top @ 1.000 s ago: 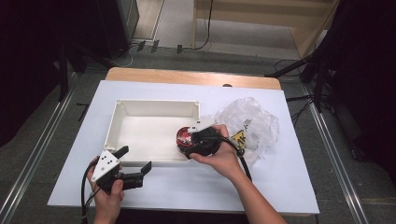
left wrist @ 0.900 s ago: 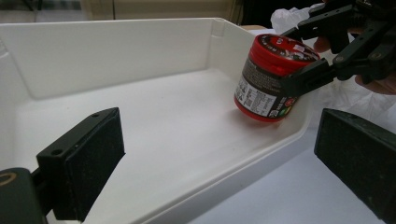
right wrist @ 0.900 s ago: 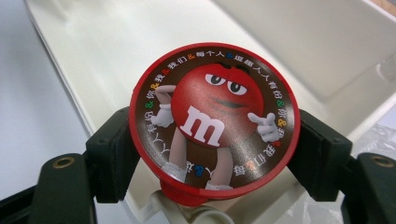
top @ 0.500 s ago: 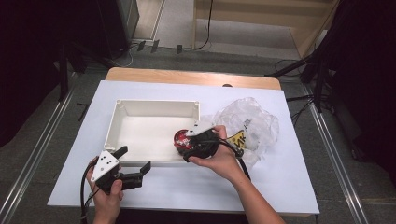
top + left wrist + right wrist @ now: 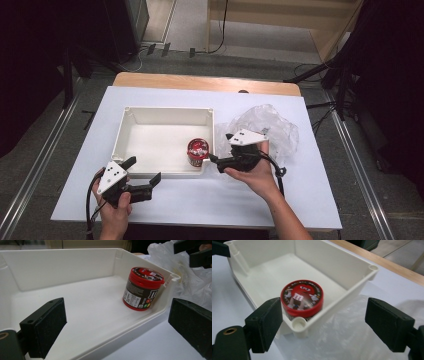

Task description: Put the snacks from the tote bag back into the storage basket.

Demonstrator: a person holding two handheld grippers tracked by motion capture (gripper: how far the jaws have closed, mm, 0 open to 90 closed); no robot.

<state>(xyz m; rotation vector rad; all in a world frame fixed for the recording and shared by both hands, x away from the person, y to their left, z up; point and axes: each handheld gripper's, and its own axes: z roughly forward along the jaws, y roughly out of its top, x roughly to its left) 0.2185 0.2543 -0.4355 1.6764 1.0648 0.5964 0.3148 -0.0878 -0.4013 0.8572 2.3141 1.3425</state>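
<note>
from the high view, a small red-lidded round candy tub (image 5: 198,152) stands upright in the near right corner of a white rectangular plastic tray (image 5: 131,125) on the white table (image 5: 310,200); the right gripper (image 5: 214,161) sits just outside that corner, its jaws just opened and nothing between them, beside a crumpled clear plastic bag (image 5: 272,125). the left gripper (image 5: 145,172) hovers open at the tray's near edge. in the left gripper view the tub leans near the wall. in the right gripper view the wide jaws straddle the tray corner.
</note>
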